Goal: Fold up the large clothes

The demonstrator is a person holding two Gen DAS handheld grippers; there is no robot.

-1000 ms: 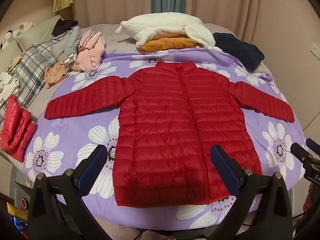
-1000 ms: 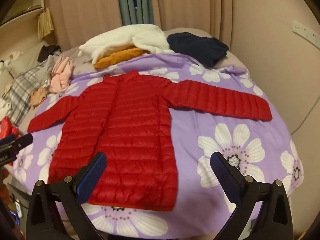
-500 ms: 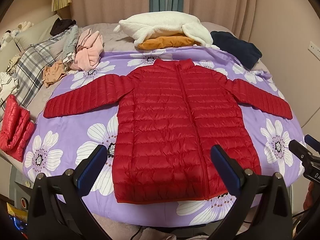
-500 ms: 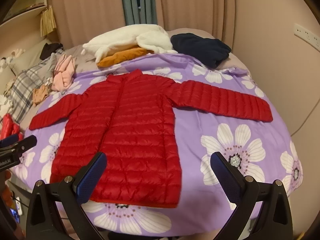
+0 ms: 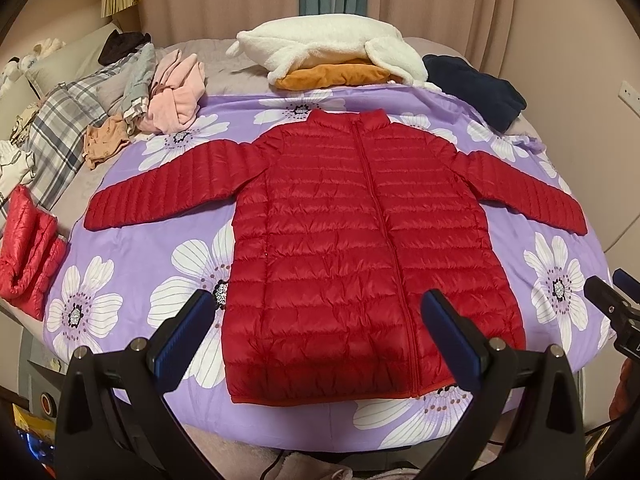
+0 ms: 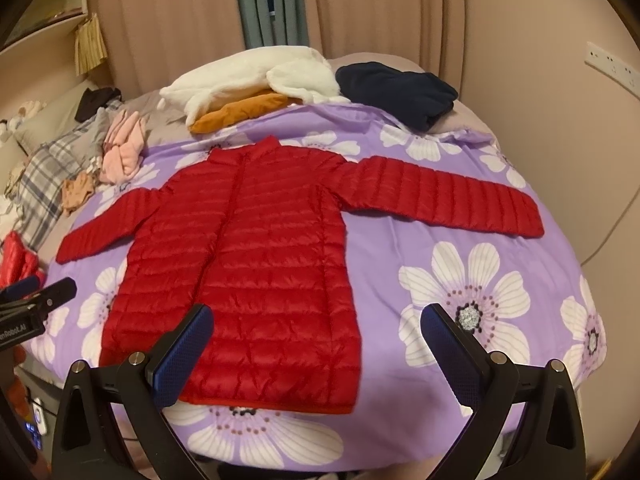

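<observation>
**One red coat, flat on the bed**

Pink curtains hang behind a bed [image 5: 132, 240] with a purple sheet full of big white flowers. One red coat [image 5: 360, 248] lies flat in the middle of the sheet, zipped up, front side up. Its two sleeves stick out, one to each side, and its bottom edge is near the close edge of the bed.

Two grippers hang over that close edge. The left gripper [image 5: 316, 332] has its two blue fingers spread wide, with nothing between them, over the bottom part of the coat. The right gripper [image 6: 316, 344] is spread wide too, and holds nothing. It hangs over the coat's bottom corner and the bare sheet beside it. Neither one touches the coat.

At the far end of the bed sit three soft things: one white fluffy thing [image 5: 320, 48] on top of one orange thing [image 5: 332, 76], and one dark blue pile [image 5: 476, 88] just beside them. On the left are one pink bundle [image 5: 176, 92], one checked cloth [image 5: 60, 128] and one small tan piece [image 5: 104, 140]. One more red puffy bundle [image 5: 28, 248] sits at the left edge, well apart from the coat.
</observation>
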